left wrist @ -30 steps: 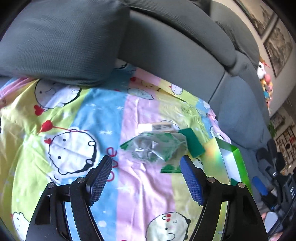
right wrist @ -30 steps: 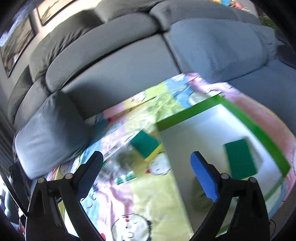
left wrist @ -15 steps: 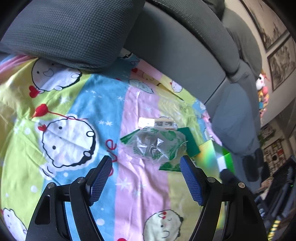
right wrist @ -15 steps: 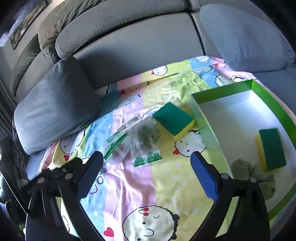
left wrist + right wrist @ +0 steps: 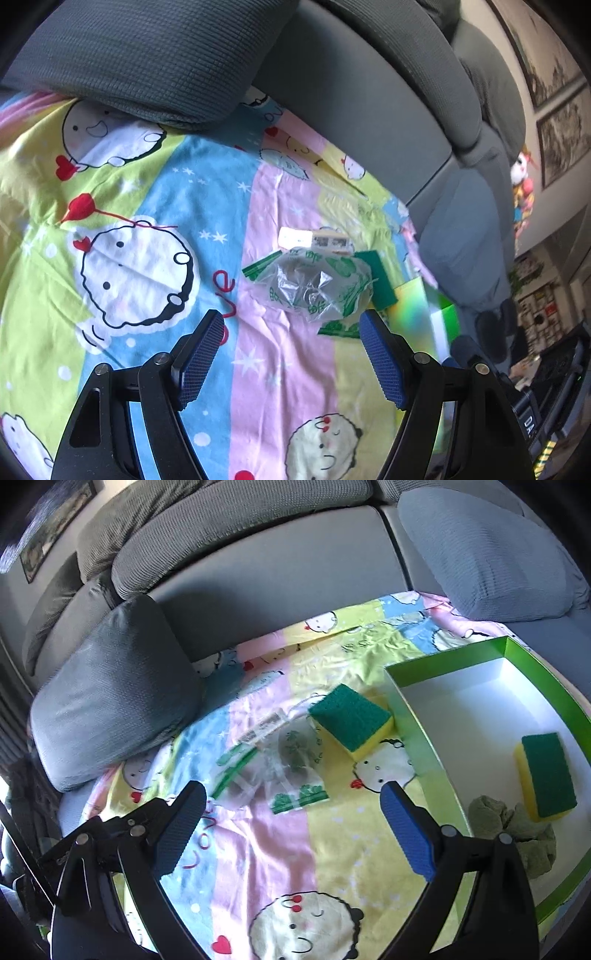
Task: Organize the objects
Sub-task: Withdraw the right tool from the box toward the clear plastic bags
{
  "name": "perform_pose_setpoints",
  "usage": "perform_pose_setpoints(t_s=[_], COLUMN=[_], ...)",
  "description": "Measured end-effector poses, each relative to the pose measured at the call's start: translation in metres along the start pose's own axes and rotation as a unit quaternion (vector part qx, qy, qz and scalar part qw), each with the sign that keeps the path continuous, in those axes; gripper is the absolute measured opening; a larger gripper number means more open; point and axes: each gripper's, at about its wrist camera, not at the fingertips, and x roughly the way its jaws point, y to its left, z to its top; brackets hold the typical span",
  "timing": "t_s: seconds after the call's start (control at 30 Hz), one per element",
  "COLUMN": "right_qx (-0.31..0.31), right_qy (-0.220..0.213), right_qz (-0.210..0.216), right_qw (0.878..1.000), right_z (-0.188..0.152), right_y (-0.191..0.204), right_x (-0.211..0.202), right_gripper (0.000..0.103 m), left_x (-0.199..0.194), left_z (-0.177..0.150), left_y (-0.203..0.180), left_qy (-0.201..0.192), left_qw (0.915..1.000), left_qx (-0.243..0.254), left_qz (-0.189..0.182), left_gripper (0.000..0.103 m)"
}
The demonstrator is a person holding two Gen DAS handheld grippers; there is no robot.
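Observation:
A crumpled clear plastic bag with green print (image 5: 314, 284) (image 5: 273, 771) lies on the cartoon sheet. A green-and-yellow sponge (image 5: 351, 720) (image 5: 380, 277) lies just beyond it, beside a green-rimmed white box (image 5: 443, 662). Inside the box are a second sponge (image 5: 546, 775) and a green cloth (image 5: 517, 827). My left gripper (image 5: 291, 354) is open and empty, hovering just short of the bag. My right gripper (image 5: 291, 827) is open and empty, above the sheet in front of the bag. The other gripper's black frame (image 5: 110, 830) shows at lower left in the right wrist view.
The colourful sheet (image 5: 288, 878) covers a grey sofa seat. A grey cushion (image 5: 114, 694) rests at the left and another (image 5: 487, 557) at the back right. The sofa backrest (image 5: 351, 92) rises behind. A room with framed pictures (image 5: 561, 136) lies to the right.
The right gripper has swung left and back from over the box, so the bag and loose sponge are now centred. The left gripper has edged closer to the bag.

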Motion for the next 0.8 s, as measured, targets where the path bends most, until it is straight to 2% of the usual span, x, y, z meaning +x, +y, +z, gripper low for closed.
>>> perform_pose_setpoints(t_s=[0.17, 0.23, 0.33, 0.47, 0.53, 0.57, 0.6, 0.67, 0.8], right_qx=[0.004, -0.005, -0.021, -0.047, -0.068, -0.08, -0.098, -0.106, -0.077], right_qy=[-0.013, -0.014, 0.006, 0.028, 0.033, 0.031, 0.031, 0.05, 0.125], right_qz=[0.041, 0.044, 0.043, 0.059, 0.043, 0.03, 0.013, 0.012, 0.03], right_qw=[0.999, 0.999, 0.999, 0.997, 0.996, 0.996, 0.995, 0.993, 0.989], right_z=[0.007, 0.013, 0.029, 0.049, 0.057, 0.058, 0.059, 0.057, 0.047], right_y=[0.007, 0.015, 0.034, 0.057, 0.065, 0.068, 0.072, 0.071, 0.058], right_x=[-0.011, -0.012, -0.002, 0.03, 0.052, 0.059, 0.073, 0.095, 0.135], right_gripper=[0.095, 0.095, 0.095, 0.089, 0.074, 0.063, 0.061, 0.061, 0.061], left_x=[0.004, 0.011, 0.025, 0.027, 0.024, 0.023, 0.024, 0.027, 0.035], left_z=[0.003, 0.004, 0.004, 0.004, 0.005, 0.004, 0.004, 0.004, 0.004], left_y=[0.008, 0.009, 0.013, 0.02, 0.021, 0.022, 0.023, 0.025, 0.018], left_qy=[0.01, 0.021, 0.047, 0.05, 0.039, 0.036, 0.039, 0.047, 0.057], left_qw=[0.9992, 0.9983, 0.9959, 0.9961, 0.997, 0.9971, 0.9969, 0.9965, 0.9967], left_qx=[-0.022, -0.032, -0.053, -0.071, -0.064, -0.062, -0.062, -0.066, -0.057], left_qz=[-0.031, -0.045, -0.056, -0.018, 0.017, 0.026, 0.028, 0.019, 0.01], left_gripper=[0.076, 0.076, 0.076, 0.076, 0.076, 0.076, 0.076, 0.076, 0.076])
